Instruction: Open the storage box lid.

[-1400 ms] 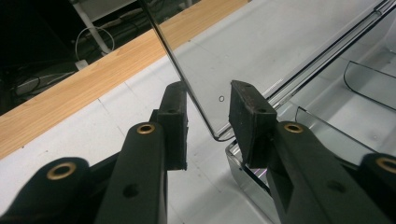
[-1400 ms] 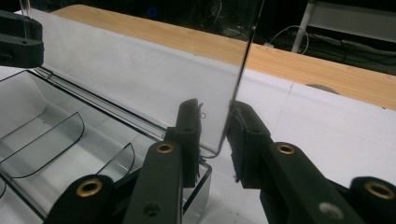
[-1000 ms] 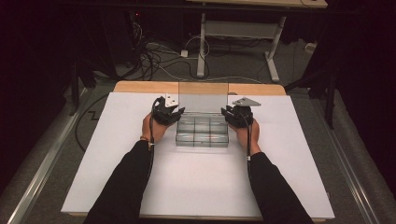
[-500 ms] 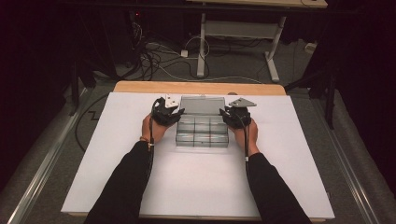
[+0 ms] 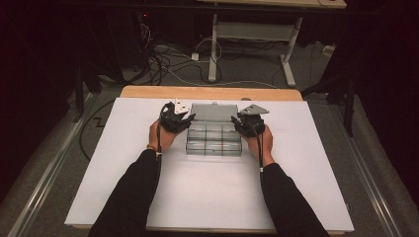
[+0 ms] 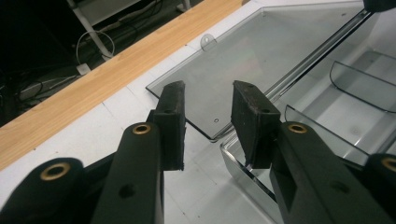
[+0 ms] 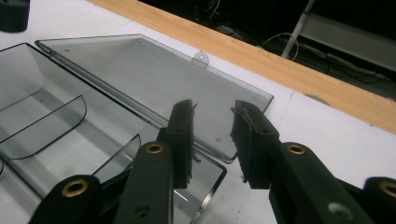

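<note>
1 clear box (image 5: pixel 213 139), lid (image 5: pixel 211 112) flat behind; 2 grippers, left (image 5: pixel 184 120), right (image 5: pixel 239 123), jaws apart, empty.

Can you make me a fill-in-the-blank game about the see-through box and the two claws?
1. The lid of the clear box lies flat on the table, so the box is ____.
2. The box sits on a big ____ sheet.
3. The left claw has ____ between its pads.
4. The strip of table past the sheet is made of ____.

Missing words: open; white; nothing; wood
</note>
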The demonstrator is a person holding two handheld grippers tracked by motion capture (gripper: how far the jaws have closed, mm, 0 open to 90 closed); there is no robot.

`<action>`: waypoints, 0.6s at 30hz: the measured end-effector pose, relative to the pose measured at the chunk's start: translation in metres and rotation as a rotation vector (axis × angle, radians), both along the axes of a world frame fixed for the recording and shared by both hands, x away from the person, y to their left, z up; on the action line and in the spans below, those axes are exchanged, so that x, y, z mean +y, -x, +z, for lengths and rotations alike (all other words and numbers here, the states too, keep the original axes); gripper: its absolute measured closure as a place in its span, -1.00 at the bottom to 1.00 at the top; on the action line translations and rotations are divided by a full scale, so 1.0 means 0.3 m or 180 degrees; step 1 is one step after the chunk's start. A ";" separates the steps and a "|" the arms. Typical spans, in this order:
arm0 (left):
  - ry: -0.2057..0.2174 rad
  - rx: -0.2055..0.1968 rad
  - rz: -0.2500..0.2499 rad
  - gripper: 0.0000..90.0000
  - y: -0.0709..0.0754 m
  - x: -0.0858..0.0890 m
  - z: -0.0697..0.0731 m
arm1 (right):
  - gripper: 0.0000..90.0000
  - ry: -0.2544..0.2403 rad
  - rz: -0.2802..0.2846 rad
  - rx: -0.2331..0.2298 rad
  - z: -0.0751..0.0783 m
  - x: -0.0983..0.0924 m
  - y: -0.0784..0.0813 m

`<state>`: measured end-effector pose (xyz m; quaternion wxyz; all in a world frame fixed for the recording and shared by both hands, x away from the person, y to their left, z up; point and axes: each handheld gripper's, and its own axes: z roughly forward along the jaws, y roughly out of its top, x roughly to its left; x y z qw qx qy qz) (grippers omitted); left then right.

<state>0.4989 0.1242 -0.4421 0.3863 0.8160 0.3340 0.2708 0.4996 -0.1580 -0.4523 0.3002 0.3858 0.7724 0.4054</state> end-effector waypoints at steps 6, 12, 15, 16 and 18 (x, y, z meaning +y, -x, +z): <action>-0.0081 -0.0088 -0.0040 0.41 0.022 0.003 0.020 | 0.47 -0.0007 0.0087 -0.0056 0.026 0.003 0.027; -0.0103 -0.0143 -0.0080 0.35 0.046 0.003 0.046 | 0.40 -0.0023 0.0174 -0.0109 0.050 0.006 0.053; -0.0122 -0.0155 -0.0105 0.35 0.064 0.003 0.054 | 0.34 0.0035 0.0233 -0.0150 0.056 0.008 0.071; -0.0132 -0.0156 -0.0109 0.31 0.068 0.004 0.057 | 0.33 0.0049 0.0257 -0.0160 0.057 0.008 0.077; -0.0088 -0.0170 -0.0114 0.28 0.078 0.004 0.060 | 0.29 0.0058 0.0289 -0.0185 0.059 0.007 0.089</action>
